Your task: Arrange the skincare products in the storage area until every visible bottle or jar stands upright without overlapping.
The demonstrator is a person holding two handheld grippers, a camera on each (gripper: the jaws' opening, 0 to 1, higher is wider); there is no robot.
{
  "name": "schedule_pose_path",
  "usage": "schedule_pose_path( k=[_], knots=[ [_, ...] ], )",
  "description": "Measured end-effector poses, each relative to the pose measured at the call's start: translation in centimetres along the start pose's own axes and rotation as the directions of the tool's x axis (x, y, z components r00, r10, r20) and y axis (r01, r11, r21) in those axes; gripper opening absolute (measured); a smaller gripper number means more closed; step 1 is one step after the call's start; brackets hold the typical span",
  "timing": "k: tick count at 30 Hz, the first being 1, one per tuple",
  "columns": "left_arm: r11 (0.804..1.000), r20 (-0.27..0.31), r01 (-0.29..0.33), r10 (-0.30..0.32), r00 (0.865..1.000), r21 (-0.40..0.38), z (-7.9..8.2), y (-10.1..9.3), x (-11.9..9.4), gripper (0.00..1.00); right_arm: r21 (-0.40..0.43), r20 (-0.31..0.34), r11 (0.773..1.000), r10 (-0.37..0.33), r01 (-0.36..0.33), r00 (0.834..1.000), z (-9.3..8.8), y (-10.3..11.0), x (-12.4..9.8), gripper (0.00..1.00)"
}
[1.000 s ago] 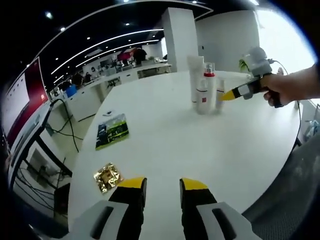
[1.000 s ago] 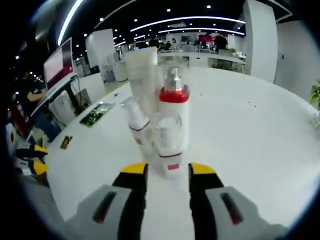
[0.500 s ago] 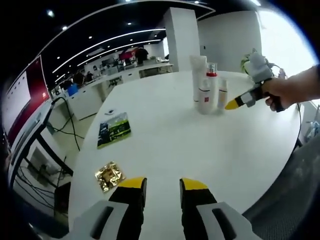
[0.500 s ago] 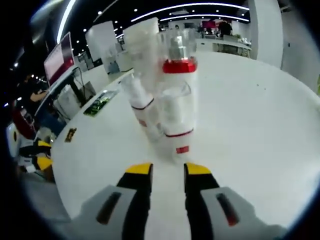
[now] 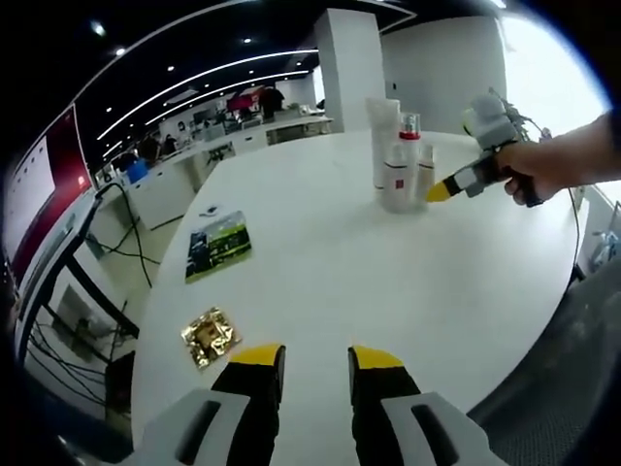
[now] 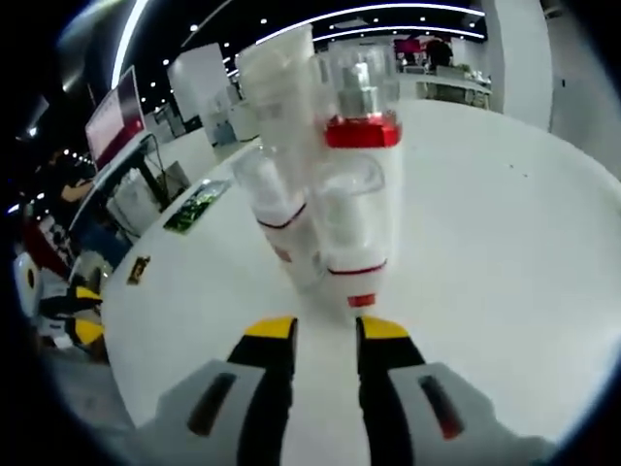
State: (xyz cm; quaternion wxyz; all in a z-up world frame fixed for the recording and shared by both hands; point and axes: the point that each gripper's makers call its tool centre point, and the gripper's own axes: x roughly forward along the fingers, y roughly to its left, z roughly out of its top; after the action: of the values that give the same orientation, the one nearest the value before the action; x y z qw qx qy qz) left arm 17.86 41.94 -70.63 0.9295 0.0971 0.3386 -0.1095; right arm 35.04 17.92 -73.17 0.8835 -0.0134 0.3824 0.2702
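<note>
Several skincare bottles stand upright in a tight cluster on the white round table. They are a tall white tube, a pump bottle with a red collar, a small clear-capped bottle and a smaller bottle with a red band. My right gripper is open just short of the clear-capped bottle, with nothing between its jaws. In the left gripper view the cluster is far off, and the right gripper, held by a hand, points at it. My left gripper is open over bare table.
A green printed booklet and a gold foil packet lie near the table's left edge. Cables and desks lie beyond that edge. The left gripper shows at the far left of the right gripper view.
The right gripper has come closer to the bottle cluster and its jaw gap has narrowed a little. The left gripper has barely moved.
</note>
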Motion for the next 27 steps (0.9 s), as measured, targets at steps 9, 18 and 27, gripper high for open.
schedule_pose_path(
  k=[9,18,27],
  knots=[
    [1.0,-0.004,-0.004,0.004,1.0,0.001,-0.1,0.1,0.0,0.28,0.009,0.019,1.0,0.03,-0.03,0.999,1.1,1.2,0.7,0.25],
    [1.0,-0.008,-0.008,0.008,1.0,0.002,-0.2,0.1,0.0,0.28,0.012,0.023,0.999,0.036,-0.036,0.999,1.1,1.4,0.5,0.26],
    [1.0,-0.016,-0.006,0.006,1.0,0.005,-0.4,0.0,0.1,0.28,0.018,0.033,0.999,0.045,-0.046,0.998,1.4,1.3,0.5,0.27]
  ],
)
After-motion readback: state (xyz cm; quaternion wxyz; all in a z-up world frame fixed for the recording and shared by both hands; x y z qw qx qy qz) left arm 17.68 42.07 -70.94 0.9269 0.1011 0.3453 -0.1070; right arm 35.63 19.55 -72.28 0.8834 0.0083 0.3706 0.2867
